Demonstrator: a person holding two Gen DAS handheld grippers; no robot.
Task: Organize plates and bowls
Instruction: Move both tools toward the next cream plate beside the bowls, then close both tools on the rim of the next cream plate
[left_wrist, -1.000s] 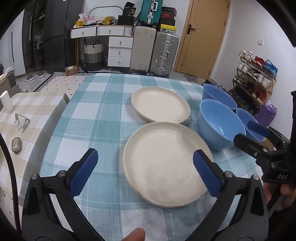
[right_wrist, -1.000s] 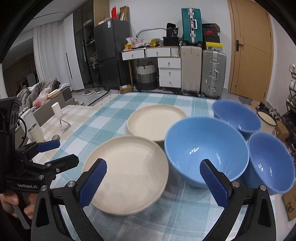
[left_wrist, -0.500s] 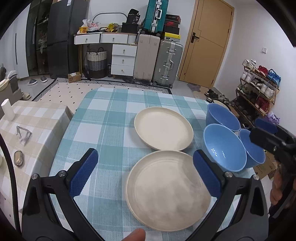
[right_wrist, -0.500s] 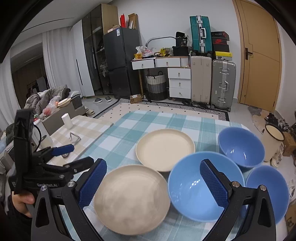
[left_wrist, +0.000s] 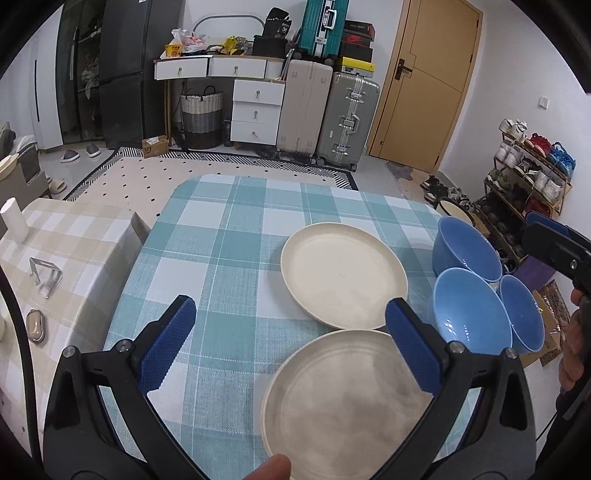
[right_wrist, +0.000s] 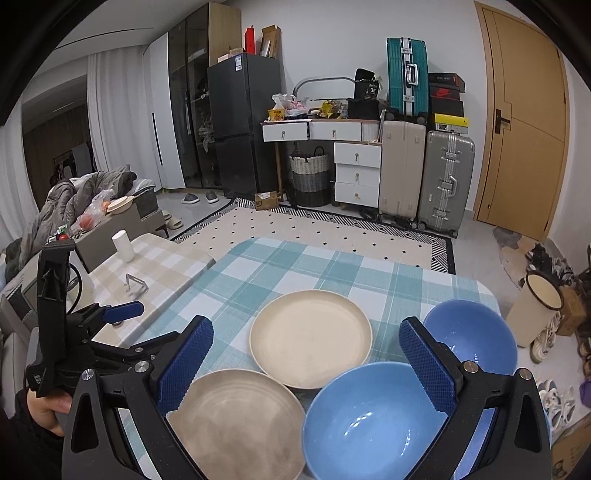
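Observation:
Two cream plates lie on the checked tablecloth: a near plate (left_wrist: 343, 398) (right_wrist: 236, 417) and a far plate (left_wrist: 343, 275) (right_wrist: 312, 343). Three blue bowls stand at the right: a near bowl (left_wrist: 471, 314) (right_wrist: 369, 424), a far bowl (left_wrist: 465, 247) (right_wrist: 469, 338), and a third bowl (left_wrist: 522, 310) at the table's right edge. My left gripper (left_wrist: 291, 347) is open, held high above the near plate, nothing between its fingers. My right gripper (right_wrist: 304, 363) is open too, raised above the near bowl and the plates. Each gripper shows in the other's view, at the edges.
A lower side table with a beige checked cloth (left_wrist: 74, 243) stands at the left, bearing a white cup (left_wrist: 14, 219) and a small metal stand (left_wrist: 46, 273). Suitcases, drawers and a shoe rack (left_wrist: 532, 173) line the room. A bucket (right_wrist: 535, 306) stands on the floor right of the table.
Both grippers have risen and pulled back from the table, so the plates and bowls look smaller and lower. Nothing on the table has moved. Both grippers stay open.

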